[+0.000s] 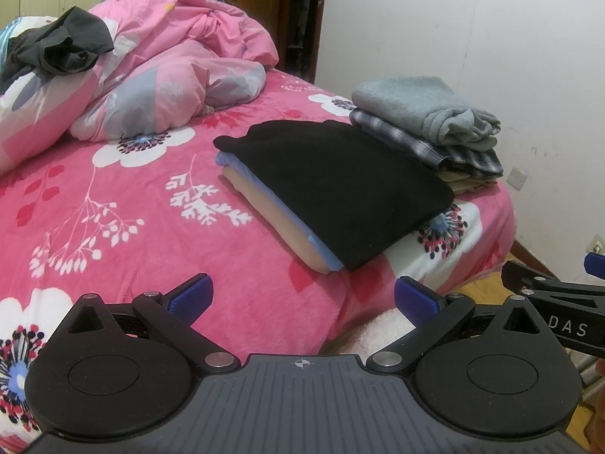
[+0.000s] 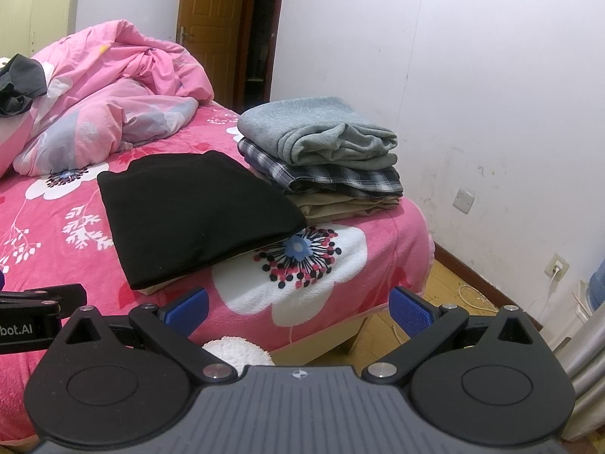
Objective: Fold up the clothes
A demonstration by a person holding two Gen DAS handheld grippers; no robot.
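Here, both the left tongs (image 1: 302, 297) and right tongs (image 2: 298, 308) hang released, gripping nothing. A folded black garment (image 1: 340, 189) tops a pile on the bed (image 1: 151, 227).

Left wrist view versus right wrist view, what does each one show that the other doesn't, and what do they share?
Only the left wrist view shows the blue layer and tan layer under the black top.

Only the right wrist view shows the wall socket with its white cable, and the khaki garment plainly.

Both show the black top, the grey sweater on the plaid shirt, the pink duvet, the dark crumpled garment, and an open hand-held gripper: left, right.
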